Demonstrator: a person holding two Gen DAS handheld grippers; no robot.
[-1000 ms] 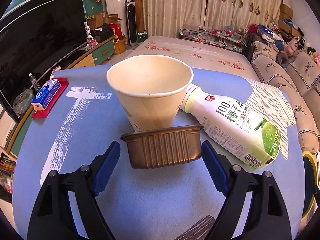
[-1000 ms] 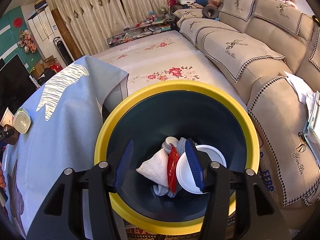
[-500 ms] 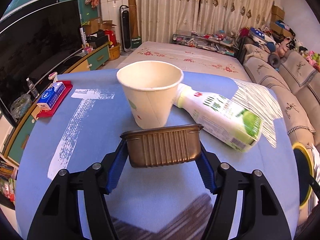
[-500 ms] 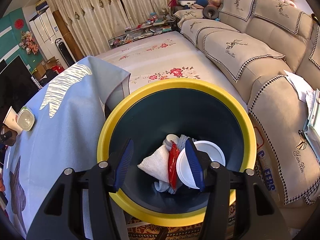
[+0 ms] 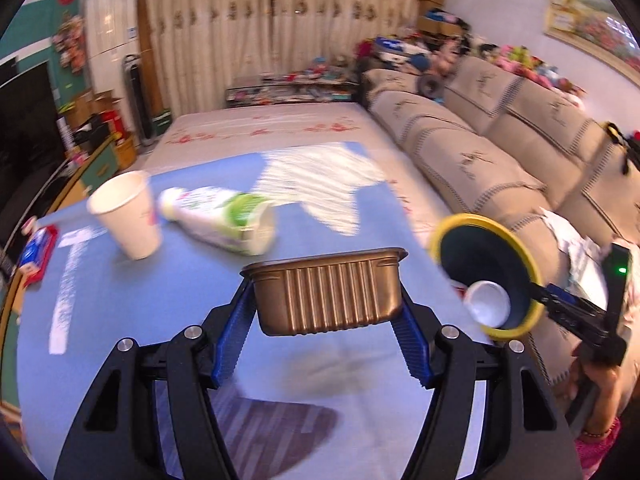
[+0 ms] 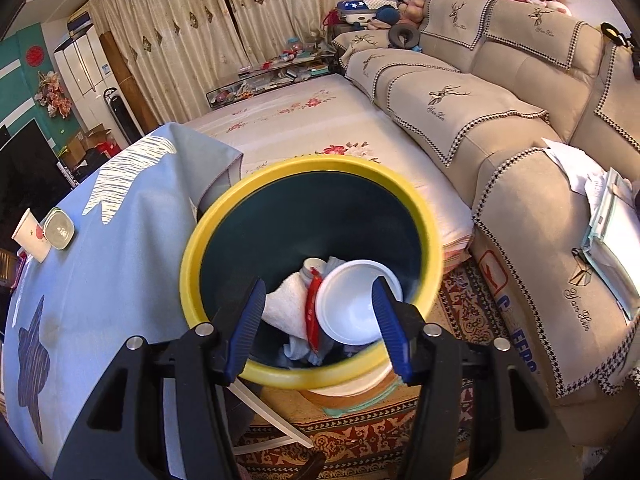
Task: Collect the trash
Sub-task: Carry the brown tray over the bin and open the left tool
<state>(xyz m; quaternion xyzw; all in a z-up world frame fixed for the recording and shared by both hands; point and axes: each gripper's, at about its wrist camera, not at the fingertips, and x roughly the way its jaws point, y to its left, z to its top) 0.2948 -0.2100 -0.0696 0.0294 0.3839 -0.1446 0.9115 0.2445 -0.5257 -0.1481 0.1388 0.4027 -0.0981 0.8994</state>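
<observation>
Above the blue tablecloth [image 5: 120, 312], the left gripper [image 5: 326, 300] is clamped on a brown ribbed tray [image 5: 326, 292]; what it contains cannot be seen. Beyond the tray, a paper cup [image 5: 128, 220] stands empty beside a toppled bottle [image 5: 220, 220]. To the tray's right, the yellow-rimmed bin [image 6: 424, 216] holds a white bowl [image 6: 352, 304], a towel [image 6: 286, 308] and a red wrapper [image 6: 312, 312]. The right gripper [image 6: 320, 320] hangs over it, jaws apart and empty.

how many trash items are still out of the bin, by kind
paper cup: 1
plastic bottle, lying on its side: 1
brown foil tray, gripped by the left gripper: 1
total: 3
</observation>
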